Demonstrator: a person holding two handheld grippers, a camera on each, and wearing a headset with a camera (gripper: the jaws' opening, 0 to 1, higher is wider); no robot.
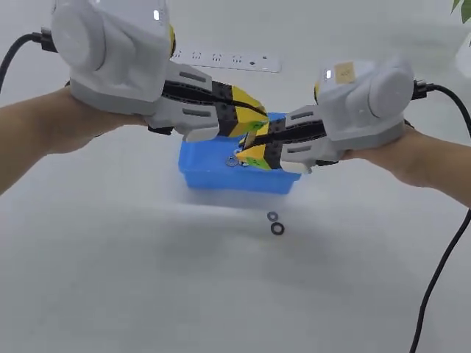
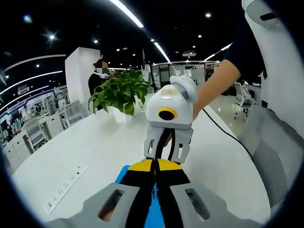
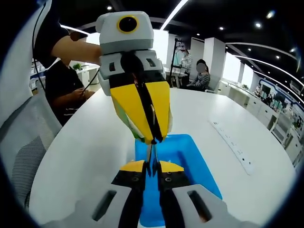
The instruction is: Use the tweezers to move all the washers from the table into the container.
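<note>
A blue container (image 1: pixel 235 179) sits mid-table, also seen as the container (image 3: pixel 190 161) in the right gripper view. A washer (image 1: pixel 232 160) lies inside it. Two dark washers (image 1: pixel 273 216) (image 1: pixel 277 229) rest on the white table just in front of it. My right gripper (image 1: pixel 245 153) (image 3: pixel 151 166) is shut on thin silver tweezers (image 3: pixel 150 154) above the container. My left gripper (image 1: pixel 254 126) (image 2: pixel 154 166) is shut, and its yellow tips (image 3: pixel 153 139) meet the tweezers' far end. Whether it grips them is unclear.
A white power strip (image 1: pixel 221 59) lies behind the container. Black cables (image 1: pixel 441 272) trail from both grippers, one along the right side. A potted plant (image 2: pixel 121 92) stands farther down the table. People sit in the background (image 3: pixel 202 76).
</note>
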